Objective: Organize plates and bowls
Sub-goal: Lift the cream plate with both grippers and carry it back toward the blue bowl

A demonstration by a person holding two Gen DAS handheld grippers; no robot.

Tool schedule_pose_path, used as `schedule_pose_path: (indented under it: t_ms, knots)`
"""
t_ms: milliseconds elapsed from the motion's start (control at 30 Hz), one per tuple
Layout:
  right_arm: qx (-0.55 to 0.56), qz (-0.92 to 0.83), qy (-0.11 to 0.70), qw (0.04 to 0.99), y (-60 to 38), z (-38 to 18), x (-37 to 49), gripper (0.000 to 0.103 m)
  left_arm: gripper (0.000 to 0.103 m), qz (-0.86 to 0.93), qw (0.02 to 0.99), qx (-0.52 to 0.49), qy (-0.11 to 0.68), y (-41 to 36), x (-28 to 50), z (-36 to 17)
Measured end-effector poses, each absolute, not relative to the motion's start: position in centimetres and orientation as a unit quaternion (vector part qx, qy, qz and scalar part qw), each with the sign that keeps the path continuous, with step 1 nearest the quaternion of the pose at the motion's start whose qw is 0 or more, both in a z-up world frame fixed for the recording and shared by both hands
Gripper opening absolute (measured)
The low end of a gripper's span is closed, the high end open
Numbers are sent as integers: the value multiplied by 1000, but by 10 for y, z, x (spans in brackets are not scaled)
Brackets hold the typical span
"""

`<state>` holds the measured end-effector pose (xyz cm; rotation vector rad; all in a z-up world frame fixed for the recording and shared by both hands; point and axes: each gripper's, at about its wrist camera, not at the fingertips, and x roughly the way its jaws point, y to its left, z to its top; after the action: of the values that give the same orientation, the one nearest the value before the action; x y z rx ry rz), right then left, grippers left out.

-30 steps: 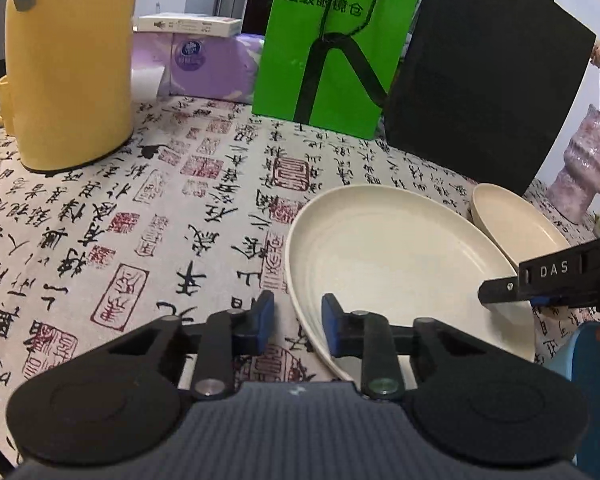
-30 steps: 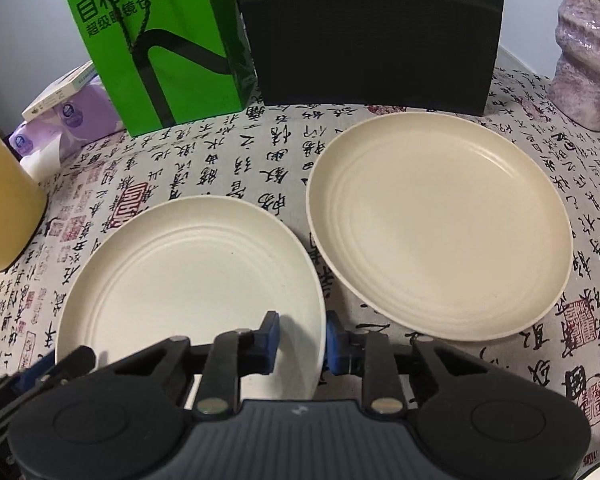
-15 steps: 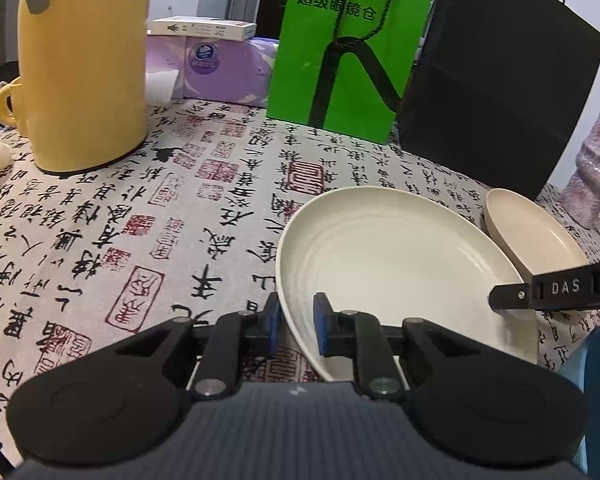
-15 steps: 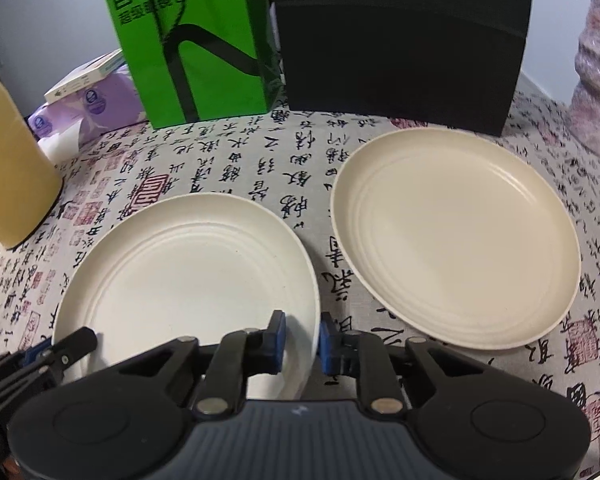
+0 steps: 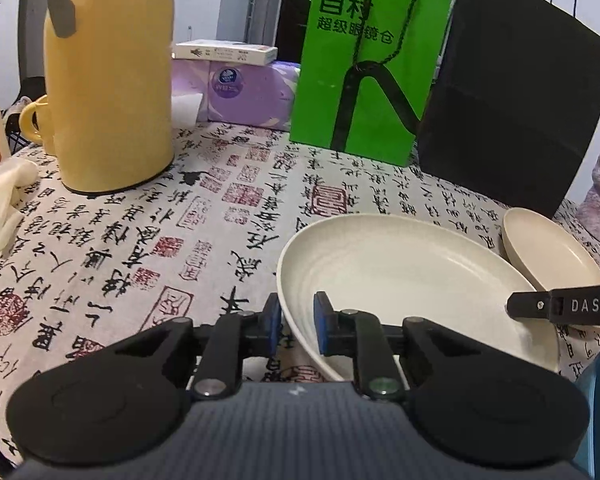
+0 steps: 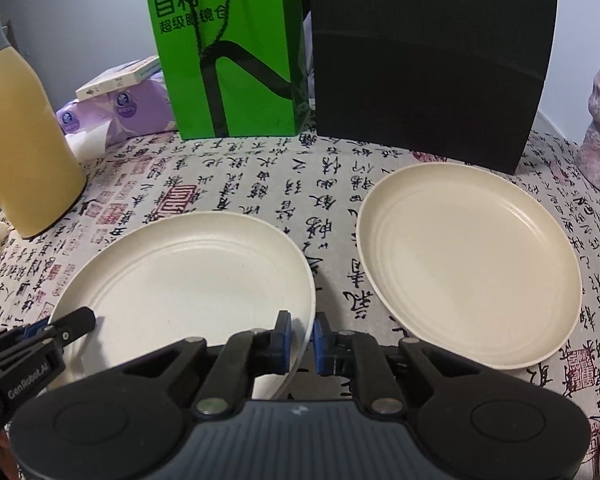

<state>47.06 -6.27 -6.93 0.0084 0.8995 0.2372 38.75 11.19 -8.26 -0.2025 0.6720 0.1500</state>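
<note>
Both tools closed in; L tool (image 5: pixel 296 322) + R tool (image 6: pixel 301 340) pinch plate (image 6: pixel 188 276) rim.

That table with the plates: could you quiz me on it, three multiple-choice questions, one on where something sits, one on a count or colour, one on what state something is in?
1. Where does the green bag stand?
A. Left of the black bag
B. On a plate
C. Lying flat by the yellow jug

2. How many cream plates show in the right wrist view?
A. One
B. Two
C. Four

3. What holds the left plate?
A. Nothing
B. One gripper only
C. Both grippers, at opposite rims

Answers:
1 A: it stands upright beside the black bag.
2 B: the left plate and the right plate.
3 C: the right gripper and left gripper have jaws closed on its rim.
</note>
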Motion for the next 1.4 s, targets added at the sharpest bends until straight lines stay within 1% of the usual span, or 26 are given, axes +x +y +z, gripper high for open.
schedule_pose_path:
  t_ms: [333,700,1100,1400]
  knots:
    - [9,134,396,908,-57,-57,462,11,18,92,945,-123,288,122,378,-73]
    - [29,154,352,923,-62,-42,451,11,18,102,956,-122,247,123,365,-54]
    - [37,174,307,935,-66,-19,423,11,18,119,967,-134,183,122,339,-29]
    - [40,177,269,946,-75,2,400,11,18,132,974,-114,147,106,318,-4]
